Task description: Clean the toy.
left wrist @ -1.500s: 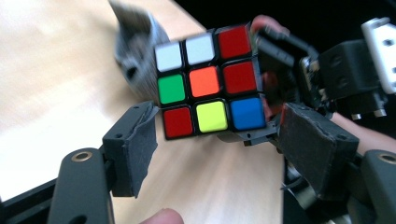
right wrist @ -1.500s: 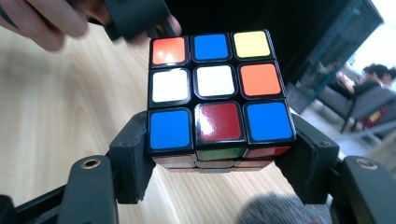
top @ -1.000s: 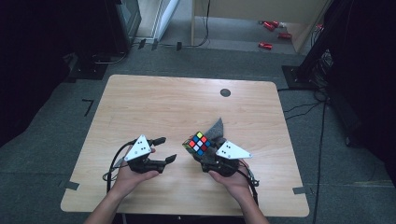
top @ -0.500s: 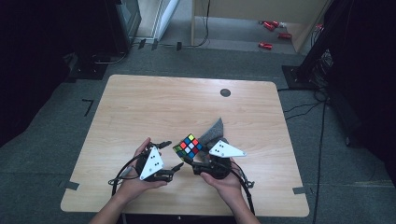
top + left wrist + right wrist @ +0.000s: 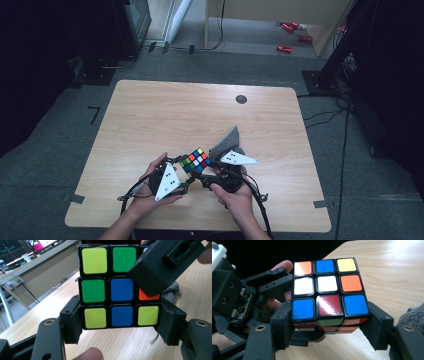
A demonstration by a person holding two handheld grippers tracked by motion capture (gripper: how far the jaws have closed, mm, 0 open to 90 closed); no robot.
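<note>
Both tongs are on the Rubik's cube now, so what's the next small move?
Probably twist the layer in the left tongs: their jaws, just closing, flank the Rubik's cube's bottom row, while the right tongs clamp the opposite side, holding it above the table.

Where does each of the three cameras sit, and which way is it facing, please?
High view: above the person's side, looking forward and down on the table; forearms and both hands show.
Left gripper view: rides the left gripper, looking along its fingers at the puzzle cube; a fingertip shows.
Right gripper view: rides the right gripper, facing the cube and the other hand.
All share the cube.
</note>
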